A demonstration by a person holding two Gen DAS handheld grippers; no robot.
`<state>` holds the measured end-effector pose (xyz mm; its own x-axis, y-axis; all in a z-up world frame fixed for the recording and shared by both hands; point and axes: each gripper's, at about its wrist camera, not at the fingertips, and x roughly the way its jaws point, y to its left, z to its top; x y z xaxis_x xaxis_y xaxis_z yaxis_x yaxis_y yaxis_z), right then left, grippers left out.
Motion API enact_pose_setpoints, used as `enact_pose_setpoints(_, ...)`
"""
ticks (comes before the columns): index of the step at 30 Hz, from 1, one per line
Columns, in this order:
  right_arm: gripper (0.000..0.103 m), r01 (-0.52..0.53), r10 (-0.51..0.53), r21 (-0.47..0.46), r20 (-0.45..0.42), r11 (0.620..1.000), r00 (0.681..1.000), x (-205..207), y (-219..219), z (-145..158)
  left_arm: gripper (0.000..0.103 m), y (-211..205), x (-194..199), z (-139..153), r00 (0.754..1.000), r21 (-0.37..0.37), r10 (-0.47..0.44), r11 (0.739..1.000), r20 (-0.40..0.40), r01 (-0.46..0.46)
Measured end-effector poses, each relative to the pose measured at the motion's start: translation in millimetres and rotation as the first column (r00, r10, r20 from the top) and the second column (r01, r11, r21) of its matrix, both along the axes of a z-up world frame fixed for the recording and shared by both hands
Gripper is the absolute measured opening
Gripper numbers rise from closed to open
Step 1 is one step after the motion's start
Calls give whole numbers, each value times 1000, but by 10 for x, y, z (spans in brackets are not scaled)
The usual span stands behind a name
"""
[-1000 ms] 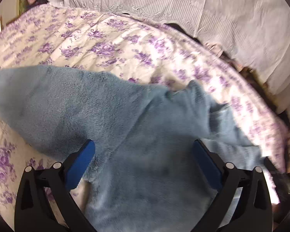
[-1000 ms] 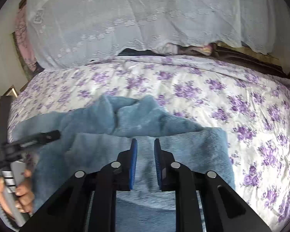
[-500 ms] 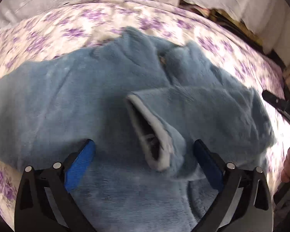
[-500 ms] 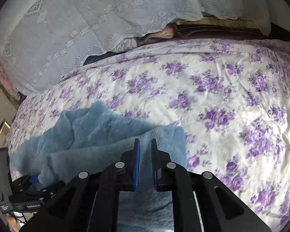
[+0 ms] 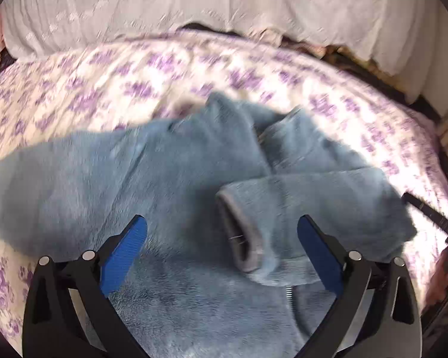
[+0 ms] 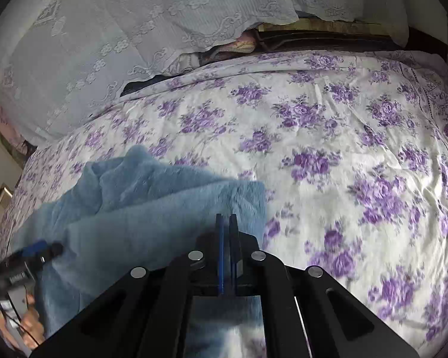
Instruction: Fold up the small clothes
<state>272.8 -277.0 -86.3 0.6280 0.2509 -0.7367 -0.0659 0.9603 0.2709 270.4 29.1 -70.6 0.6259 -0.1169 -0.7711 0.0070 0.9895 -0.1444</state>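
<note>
A light blue fleece garment (image 5: pixel 104 173) lies on the flowered bed sheet (image 5: pixel 134 83), one sleeve folded across its body. The sleeve's grey-lined cuff (image 5: pixel 242 238) lies between the wide-open fingers of my left gripper (image 5: pixel 221 238), which hovers over the garment with nothing pinched. In the right wrist view the garment (image 6: pixel 152 203) fills the lower left. My right gripper (image 6: pixel 227 217) stands over its right edge with the blue pads together; no cloth shows between them. The left gripper (image 6: pixel 30 256) appears at the left edge of the right wrist view.
White lace cloth (image 6: pixel 134 29) covers the head of the bed behind the sheet. The flowered sheet (image 6: pixel 343 164) stretches bare to the right of the garment. A dark bed frame (image 6: pixel 328 41) runs along the back. A person's hand (image 6: pixel 30 328) holds the left gripper.
The left gripper swung across the garment, and the folded sleeve's cuff now lies between its fingers. The right gripper shifted to the garment's right edge and its pads closed together.
</note>
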Motion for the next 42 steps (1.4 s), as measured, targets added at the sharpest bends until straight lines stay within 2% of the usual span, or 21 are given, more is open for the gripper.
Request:
enact_pose_setpoints(1, 6, -18, 18, -8, -20, 1000, 1000, -56, 14, -63, 98, -35, -8, -17, 1000, 9, -16, 1000, -3, 16)
enact_pose_setpoints(3, 3, -31, 30, -14, -82, 999, 996, -127, 22, -301, 98, -100, 127, -243, 994, 42, -38, 998, -100, 42)
enact_pose_setpoints(5, 0, -31, 32, 9, -52, 999, 998, -197, -33, -384, 99, -68, 269, -530, 979, 33, -26, 999, -203, 34)
enact_pose_setpoints(8, 1, 2, -1, 8, -51, 1000, 999, -249, -52, -241, 99, -80, 196, -337, 991, 47, -21, 999, -135, 28)
enact_pose_setpoints(10, 6, -14, 15, -22, 17, 1000, 1000, -312, 28, -50, 99, -36, 128, -177, 998, 25, -11, 1000, -62, 12)
enact_pose_setpoints(12, 6, -73, 73, -16, 48, 997, 996, -342, 150, 82, 99, -38, -7, 17, 1000, -13, -11, 1000, 25, 12)
enact_pose_setpoints(15, 6, -156, 156, -25, -3, 987, 988, -289, 387, -20, 99, -20, -88, 116, 996, -62, -4, 998, 89, 10)
enact_pose_setpoints(17, 6, -188, 183, -65, -73, 980, 980, -229, 524, -250, 99, -68, 58, -51, 1000, -25, -22, 999, -13, 22)
enact_pose_setpoints(19, 5, -173, 170, -53, -55, 983, 984, -246, 517, -278, 99, -43, 235, -436, 981, 2, -18, 1000, -194, 19)
enact_pose_setpoints(20, 6, -162, 159, -40, -50, 986, 986, -254, 501, -221, 99, -68, 237, -440, 984, 27, -8, 1000, -175, 13)
enact_pose_setpoints(24, 21, -165, 164, 8, 41, 986, 986, -284, 528, 92, 99, -63, 196, -292, 991, 35, 11, 999, -131, -7)
enact_pose_setpoints(25, 40, -162, 162, 10, 43, 987, 986, -257, 560, 101, 99, 14, 199, -278, 991, 7, 32, 999, -130, -31)
enact_pose_setpoints(26, 52, -157, 157, 7, 27, 988, 987, -205, 594, 57, 99, 102, 203, -261, 990, -25, 51, 998, -134, -55)
enact_pose_setpoints(27, 52, -159, 159, -1, -10, 987, 987, -130, 636, -64, 99, 209, 188, -254, 987, -64, 78, 994, -140, -88)
enact_pose_setpoints(28, 53, -163, 163, -7, -57, 987, 985, -66, 669, -229, 99, 327, 161, -228, 985, -113, 98, 987, -142, -114)
enact_pose_setpoints(29, 53, -160, 160, -5, -46, 987, 986, -56, 669, -332, 99, 475, 121, -199, 983, -171, 113, 976, -143, -137)
enact_pose_setpoints(32, 51, -131, 130, 41, 40, 990, 991, -240, 528, -133, 99, 923, -118, -52, 971, -234, 202, 945, -125, -227)
enact_pose_setpoints(36, 52, -90, 77, 95, 128, 991, 989, -523, 184, 39, 98, 1497, -501, 100, 929, -216, 357, 904, -92, -369)
enact_pose_setpoints(38, 52, -59, 40, 146, 128, 988, 991, -585, 13, -20, 98, 1731, -646, 71, 893, -149, 441, 880, -92, -451)
enact_pose_setpoints(40, 52, -28, 11, 201, 86, 979, 996, -565, -105, -127, 97, 1989, -695, -9, 865, -147, 487, 853, -122, -501)
enact_pose_setpoints(42, 52, -18, 7, 252, 46, 967, 999, -527, -168, -185, 72, 2269, -712, -96, 836, -219, 519, 808, -176, -548)
